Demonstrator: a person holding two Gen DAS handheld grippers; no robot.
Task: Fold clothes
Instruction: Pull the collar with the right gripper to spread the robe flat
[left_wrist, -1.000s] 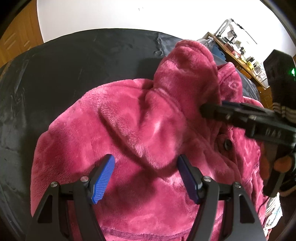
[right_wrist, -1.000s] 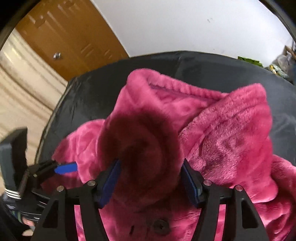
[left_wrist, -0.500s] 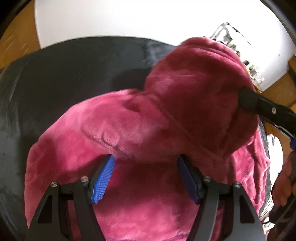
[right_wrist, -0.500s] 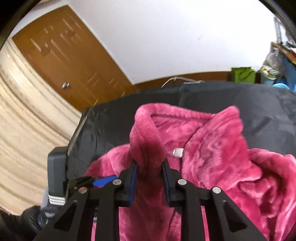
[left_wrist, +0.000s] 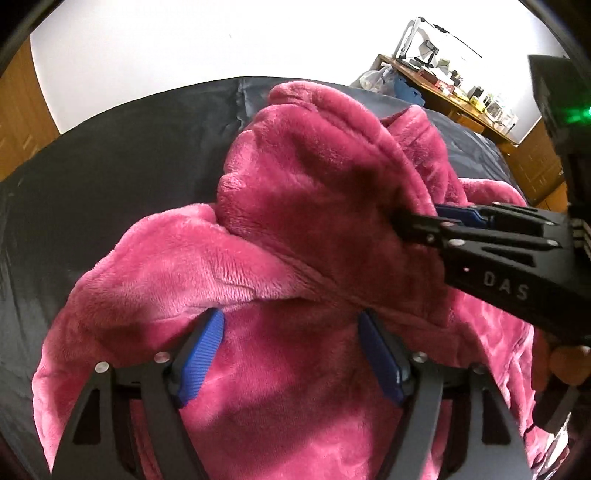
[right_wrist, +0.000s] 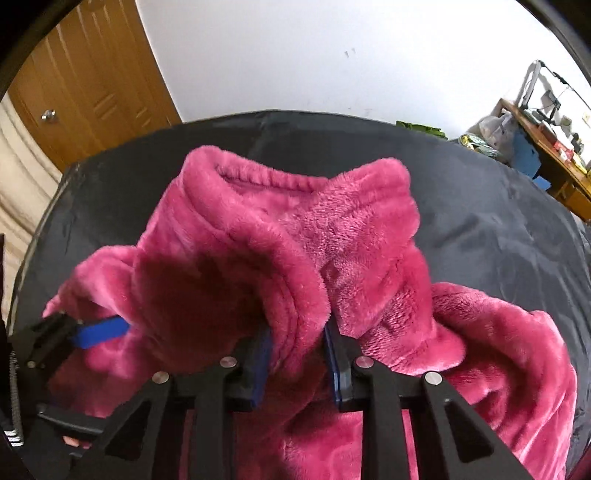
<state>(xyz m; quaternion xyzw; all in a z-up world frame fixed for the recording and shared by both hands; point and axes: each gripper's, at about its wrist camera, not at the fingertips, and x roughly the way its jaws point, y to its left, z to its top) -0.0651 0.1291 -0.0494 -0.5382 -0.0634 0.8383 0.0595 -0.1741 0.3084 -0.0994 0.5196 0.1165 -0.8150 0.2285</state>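
pink fleece top lies bunched on the dark sheet, collar end lifted off it. right gripper is clamped on a thick front edge near the collar, fabric squeezed between the blue pads; the jaws are easing apart a little, cloth still between them. left gripper stands wide, jaws opening, nothing pinched, hovering just over the body of the top.

to do this step well, i'd say keep the right grip firm so the plush edge doesn't slide out, and get the left one onto a matching edge before carrying the flap over, else the fold goes crooked.

right wrist view shows the pinch itself, the ribbed collar and a wooden door. left wrist view shows the right tool from the side, the lifted hump of fleece and more of the lower body, which the right view hides. cluttered desk is far off.
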